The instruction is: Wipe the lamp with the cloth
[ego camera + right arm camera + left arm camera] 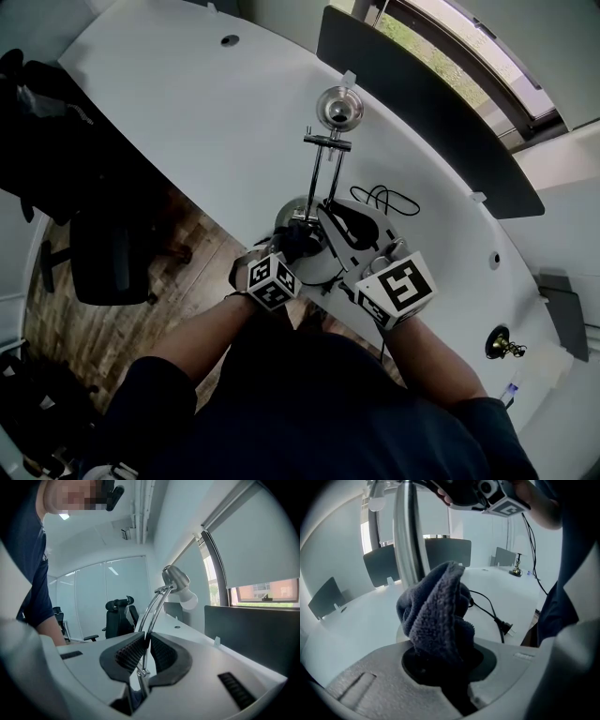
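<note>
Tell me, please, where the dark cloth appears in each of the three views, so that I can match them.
Head view: the cloth is at the centre, at the tip of the left gripper, by the lamp base.
Left gripper view: the cloth is at the centre, bunched in that gripper's jaws.
Right gripper view: I cannot make it out there.
Shared landmark: the lamp arm, which the right gripper clamps.

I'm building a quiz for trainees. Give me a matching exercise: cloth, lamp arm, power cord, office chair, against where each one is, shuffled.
1 cloth
2 lamp arm
3 power cord
4 office chair

A on the wooden floor
B clamped in the right gripper
C lying on the desk
D held in the left gripper

Pairs: 1-D, 2-B, 3-C, 4-A
</note>
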A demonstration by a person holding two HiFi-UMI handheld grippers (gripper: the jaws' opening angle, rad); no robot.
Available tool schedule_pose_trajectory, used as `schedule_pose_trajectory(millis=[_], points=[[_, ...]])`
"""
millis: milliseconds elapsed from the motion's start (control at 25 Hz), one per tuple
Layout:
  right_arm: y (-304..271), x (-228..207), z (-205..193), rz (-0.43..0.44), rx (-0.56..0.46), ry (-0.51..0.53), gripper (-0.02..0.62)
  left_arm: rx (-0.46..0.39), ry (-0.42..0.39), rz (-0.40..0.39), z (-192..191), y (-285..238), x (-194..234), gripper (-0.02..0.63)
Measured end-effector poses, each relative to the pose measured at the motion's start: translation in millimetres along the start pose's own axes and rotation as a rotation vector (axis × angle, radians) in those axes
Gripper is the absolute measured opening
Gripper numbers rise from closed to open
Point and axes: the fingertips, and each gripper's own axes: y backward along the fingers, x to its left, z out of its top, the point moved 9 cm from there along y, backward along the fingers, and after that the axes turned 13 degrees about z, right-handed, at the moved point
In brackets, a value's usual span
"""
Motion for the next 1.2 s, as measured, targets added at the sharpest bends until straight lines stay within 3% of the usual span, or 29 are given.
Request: schedule_pose_trajectory(millis=[320, 640, 1040, 1200], points=[[-0.8, 0.4, 0.5, -0.002, 0.004, -0.002, 0.044, -0.035, 0.028, -0.072, 17.7, -13.8, -31.2, 0.069], [-0.6, 1.2, 0.3, -0.017, 0.006, -0.005, 0.044, -0.045, 0.01, -0.104, 25.2, -15.9, -34.7, 0.069], [0.6, 4.2, -1.3, -0.037, 0.029, 0.024, 0.044, 0.03, 0.064, 0.002, -18.6, 5.2, 9.5, 0.069], [3.7, 8.2, -1.6, -0.047, 0.045, 0.022, 0.044, 0.035, 0.043, 0.04, -22.3, 2.0, 35.1, 0.069]])
